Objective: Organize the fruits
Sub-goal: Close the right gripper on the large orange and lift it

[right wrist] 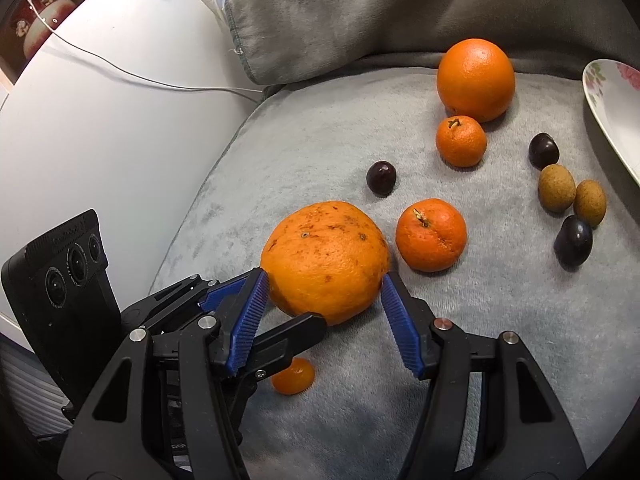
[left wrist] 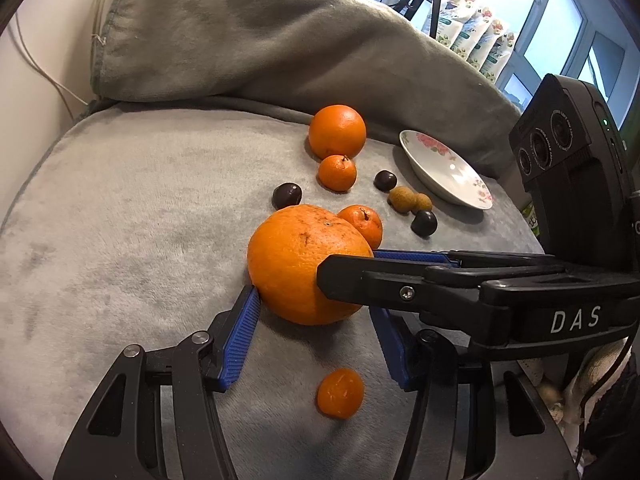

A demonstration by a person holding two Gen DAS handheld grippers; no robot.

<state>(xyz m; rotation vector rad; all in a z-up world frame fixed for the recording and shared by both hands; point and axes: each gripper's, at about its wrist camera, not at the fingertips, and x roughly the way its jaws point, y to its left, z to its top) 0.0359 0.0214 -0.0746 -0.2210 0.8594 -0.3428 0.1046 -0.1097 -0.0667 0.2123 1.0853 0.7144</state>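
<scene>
Because both of my tools are crowded onto one fruit, the main risk is a clash: my left hand-held gripper [left wrist: 314, 302] and my right hand-held gripper [right wrist: 323, 278] each stand spread wide around the big blemished orange [left wrist: 296, 256], pad tips at its flanks, and their black fingers cross in front of it. Whether either one is actually squeezing I cannot tell. The orange sits on the grey blanket [left wrist: 132, 208], well short of the flowered dish [left wrist: 452, 184]. If I close or lift both together, I judge the fingers could knock each other and pop the round, slick fruit out sideways. On soft plush it could then roll into the stemmed mandarin [right wrist: 431, 235] just beside it. A small mandarin [right wrist: 293, 376] lies close under the crossed fingers, so a low sweep could nudge or squash it. Between the orange and the dish lie a dark plum [right wrist: 573, 242] and two tan longans [right wrist: 556, 188], so a dragged path would scatter them. Farther back, a smooth orange [right wrist: 475, 79] touches another mandarin [right wrist: 461, 141].
</scene>
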